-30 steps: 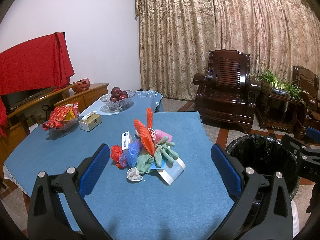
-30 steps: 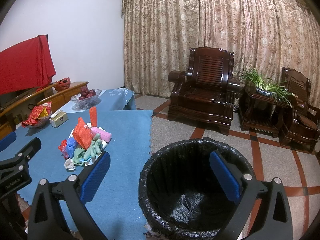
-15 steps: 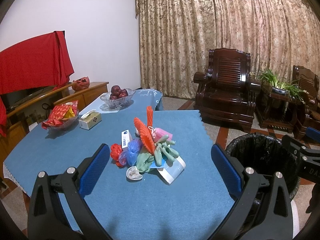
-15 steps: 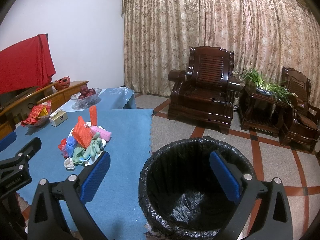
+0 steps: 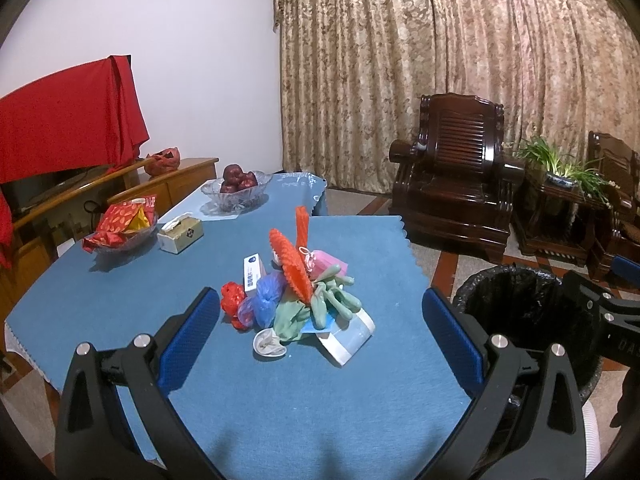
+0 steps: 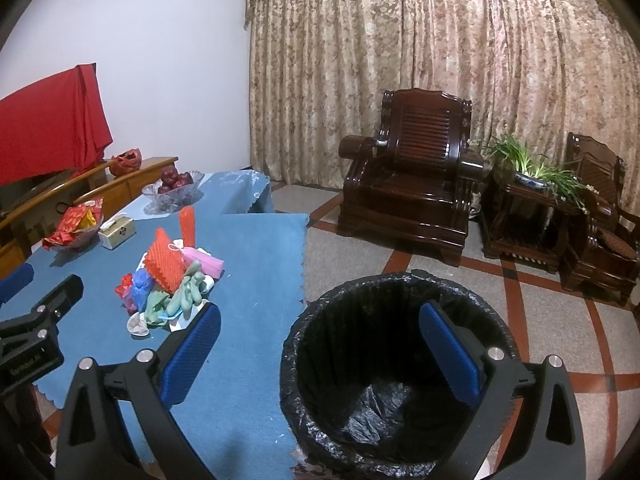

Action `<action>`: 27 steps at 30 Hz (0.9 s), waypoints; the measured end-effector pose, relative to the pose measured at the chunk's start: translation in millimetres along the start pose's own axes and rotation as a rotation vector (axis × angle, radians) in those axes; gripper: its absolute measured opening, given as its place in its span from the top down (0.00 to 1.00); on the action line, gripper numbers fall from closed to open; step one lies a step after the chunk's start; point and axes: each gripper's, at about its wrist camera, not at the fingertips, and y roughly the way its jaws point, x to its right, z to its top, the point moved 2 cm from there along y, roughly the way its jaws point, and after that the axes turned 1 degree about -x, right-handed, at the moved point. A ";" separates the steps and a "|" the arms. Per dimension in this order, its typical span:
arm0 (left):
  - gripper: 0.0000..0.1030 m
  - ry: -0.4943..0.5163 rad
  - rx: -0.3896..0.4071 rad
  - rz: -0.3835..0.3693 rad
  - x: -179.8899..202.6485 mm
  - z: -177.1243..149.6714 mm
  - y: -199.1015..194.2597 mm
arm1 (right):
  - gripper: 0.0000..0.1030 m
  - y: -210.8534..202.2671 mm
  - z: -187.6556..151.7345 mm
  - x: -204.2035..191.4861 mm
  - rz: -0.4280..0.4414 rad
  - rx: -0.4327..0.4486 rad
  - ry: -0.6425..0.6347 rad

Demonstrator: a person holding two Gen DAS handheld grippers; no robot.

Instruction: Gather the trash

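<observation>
The heap of mixed trash lies near the middle of the blue-clothed table; it comprises orange-red foam netting sleeves, crumpled red and blue plastic bags, pale green rubber gloves, a pink packet and a flat white-and-blue carton. Gathered into one pile, the items can probably be lifted in few grasps. The left gripper hovers above the table edge at the pile's 6 o'clock, jaws spread wide and empty, framing the heap. The round bin lined with a black plastic bag stands on the floor just beside the table, at the pile's 4 o'clock, apparently staged for short transfers. The right gripper hangs above its rim, jaws spread and empty. The printing on the small white box with a blue label is too small to read
</observation>
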 end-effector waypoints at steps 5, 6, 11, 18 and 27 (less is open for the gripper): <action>0.05 -0.028 -0.022 0.023 -21.0 -1.3 13.5 | 0.06 14.6 -1.4 -20.3 0.034 -0.010 -0.018; 0.05 -0.032 -0.029 0.022 -27.4 -2.2 17.8 | 0.06 20.4 -2.4 -24.8 0.046 -0.016 -0.022; 0.05 -0.062 -0.055 0.076 -63.8 -11.7 39.8 | 0.06 46.7 -5.5 -52.0 0.113 -0.045 -0.057; 0.05 -0.037 -0.128 0.129 -91.1 -32.0 79.2 | 0.21 98.6 -20.8 -86.9 0.175 -0.126 -0.097; 0.05 -0.032 -0.214 0.115 -101.6 -54.7 134.9 | 0.26 160.3 -47.4 -115.5 0.229 -0.243 -0.141</action>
